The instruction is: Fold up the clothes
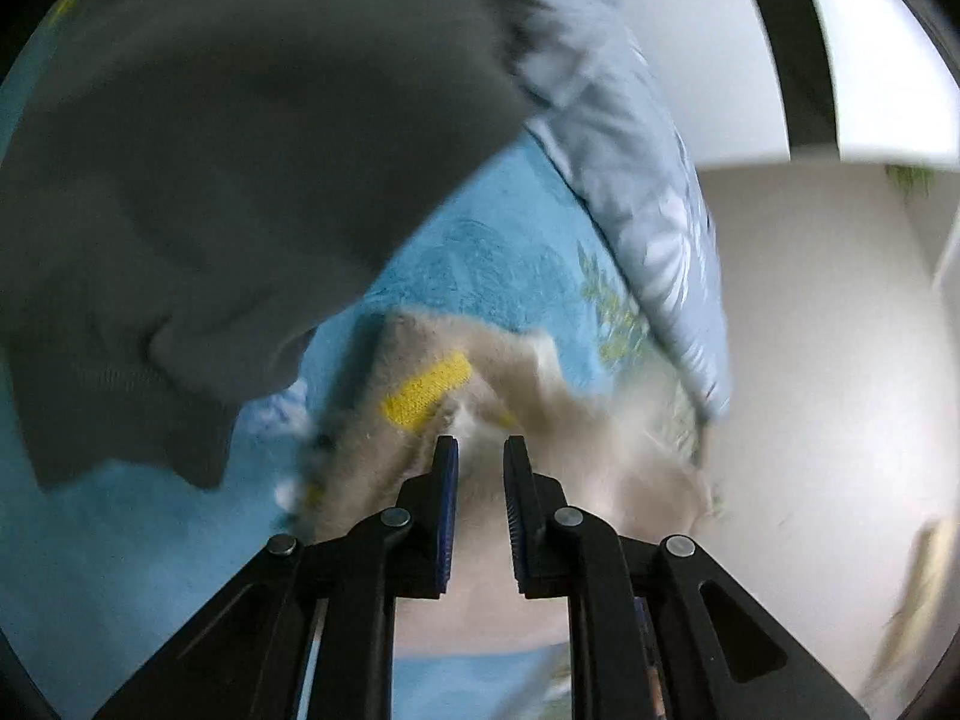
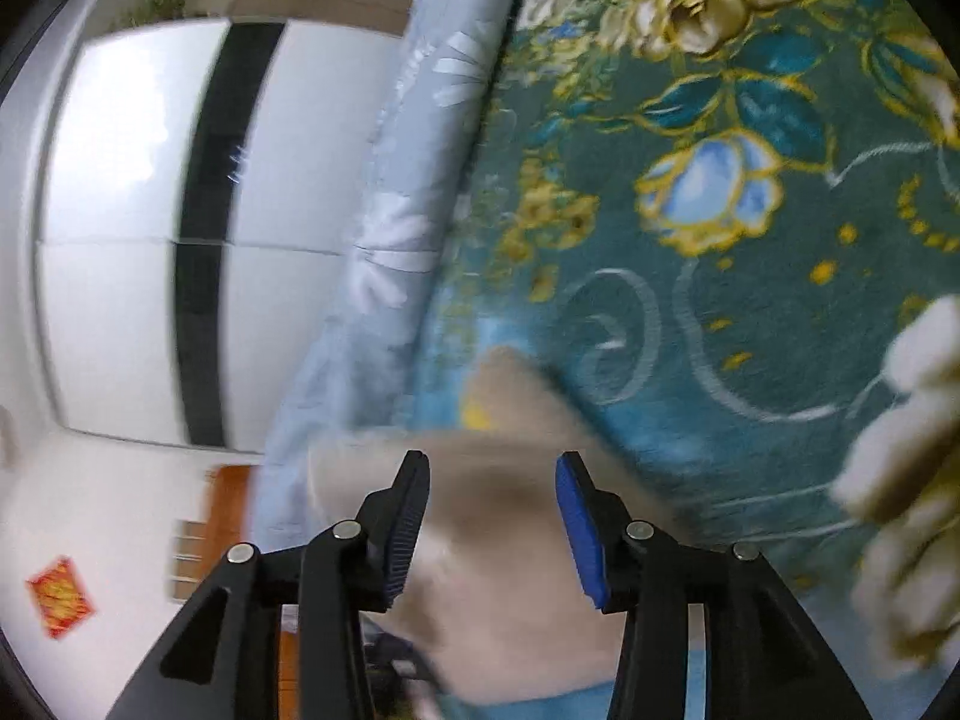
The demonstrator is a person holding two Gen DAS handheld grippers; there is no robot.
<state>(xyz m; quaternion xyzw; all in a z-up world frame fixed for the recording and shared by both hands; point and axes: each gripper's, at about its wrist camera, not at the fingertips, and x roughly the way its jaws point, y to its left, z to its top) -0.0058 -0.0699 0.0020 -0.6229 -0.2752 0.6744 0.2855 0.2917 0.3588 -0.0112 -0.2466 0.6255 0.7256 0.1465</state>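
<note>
We judge ourselves early in the fold, gathering the beige garment (image 1: 510,372) lying on the blue floral bed cover (image 1: 480,252); next, both grippers must pinch its edge. On the left, a grey garment (image 1: 228,168) lies untouched. Our left gripper (image 1: 480,450) has fingers narrowly parted, tips at the beige cloth, grasping nothing clearly. Our right gripper (image 2: 492,468) gapes wide over it, released.

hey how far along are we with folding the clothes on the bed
Nothing looks folded yet. The grey garment lies loose and rumpled on the blue floral blanket. In hand: both tools are open over the beige garment, the left tool near its yellow patch, the right tool over its other end. Gripping and folding both garments remain.
</note>
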